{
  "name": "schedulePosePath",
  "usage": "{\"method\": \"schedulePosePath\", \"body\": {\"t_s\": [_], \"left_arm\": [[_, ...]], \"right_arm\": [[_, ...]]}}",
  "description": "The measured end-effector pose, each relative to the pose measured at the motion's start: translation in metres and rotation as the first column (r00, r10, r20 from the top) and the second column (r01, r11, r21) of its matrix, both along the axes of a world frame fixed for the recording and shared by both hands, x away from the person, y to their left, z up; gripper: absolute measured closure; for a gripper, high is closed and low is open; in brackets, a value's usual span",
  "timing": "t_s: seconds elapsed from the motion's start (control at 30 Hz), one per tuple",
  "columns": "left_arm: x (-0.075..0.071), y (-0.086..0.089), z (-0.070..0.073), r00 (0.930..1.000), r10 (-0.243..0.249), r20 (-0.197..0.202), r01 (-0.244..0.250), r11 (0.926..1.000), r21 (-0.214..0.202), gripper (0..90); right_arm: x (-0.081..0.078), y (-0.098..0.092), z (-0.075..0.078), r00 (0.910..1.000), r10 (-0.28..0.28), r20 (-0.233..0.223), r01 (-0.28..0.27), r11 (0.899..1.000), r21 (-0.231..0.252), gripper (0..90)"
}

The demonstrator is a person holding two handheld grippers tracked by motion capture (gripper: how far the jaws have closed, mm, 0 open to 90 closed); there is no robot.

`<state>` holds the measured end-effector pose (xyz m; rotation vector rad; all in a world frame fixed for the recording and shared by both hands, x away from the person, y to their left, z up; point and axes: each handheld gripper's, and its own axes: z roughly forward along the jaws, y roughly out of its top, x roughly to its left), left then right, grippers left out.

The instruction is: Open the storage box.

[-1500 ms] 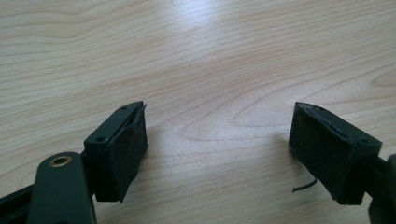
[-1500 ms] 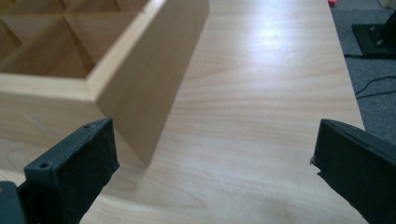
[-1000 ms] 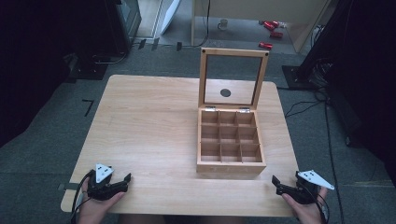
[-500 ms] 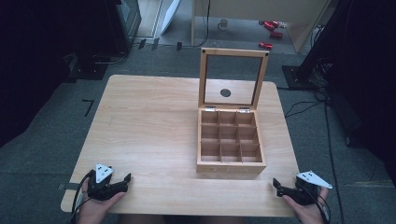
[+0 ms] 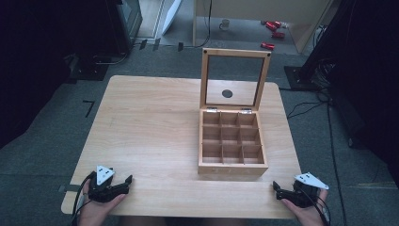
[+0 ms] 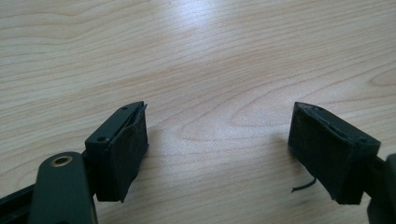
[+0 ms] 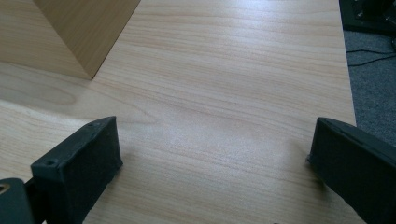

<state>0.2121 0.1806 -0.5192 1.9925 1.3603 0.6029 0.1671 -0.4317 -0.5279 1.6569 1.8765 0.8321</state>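
At the near edge of the table [image 5: 141, 122] two hands held the grippers. The left gripper [image 5: 126, 181] sat at the near left corner, gripped by the left hand [image 5: 96, 209], its grey plate [image 5: 104, 174] on top and its tips pointing right, toward the middle of the near edge. In the left gripper view its jaws were spread wide, nothing between them but bare wood grain just under the pads [image 6: 128, 149]; a short black thread [image 6: 303, 185] stuck out beside the right-hand pad.

The right gripper [image 5: 277, 188] sat at the near right corner in the right hand [image 5: 306, 214], its own grey plate [image 5: 310, 179] on top, tips pointing left. Its jaws were also spread wide and held nothing. In the right gripper view they stood low over the wood, with the near corner of the box [image 7: 88, 32] beyond the left-hand jaw and apart from it, and the table's edge and grey floor beyond the other.

Farther in, right of centre, stood the wooden box [image 5: 232, 162], open, with a grid of nine compartments, all showing bare wood. Its lid [image 5: 234, 77] stood upright on hinges at the far side, a wood frame around a clear pane through which a dark round spot [image 5: 227, 93] showed.

Beyond the table, on the grey floor [image 5: 56, 136], lay cables [image 5: 306, 106], a white cup [image 5: 226, 22] and some red items [image 5: 273, 28]
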Motion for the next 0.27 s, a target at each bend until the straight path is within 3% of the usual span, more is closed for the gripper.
{"method": "schedulePosePath", "body": {"t_s": [0.27], "left_arm": [[0.0002, -0.0001, 0.0001, 1.0000, -0.003, -0.001, 0.003, 1.0000, 0.001, 20.5]], "right_arm": [[-0.0004, -0.0002, -0.0001, 1.0000, -0.003, 0.003, 0.003, 1.000, 0.005, 1.9]]}}
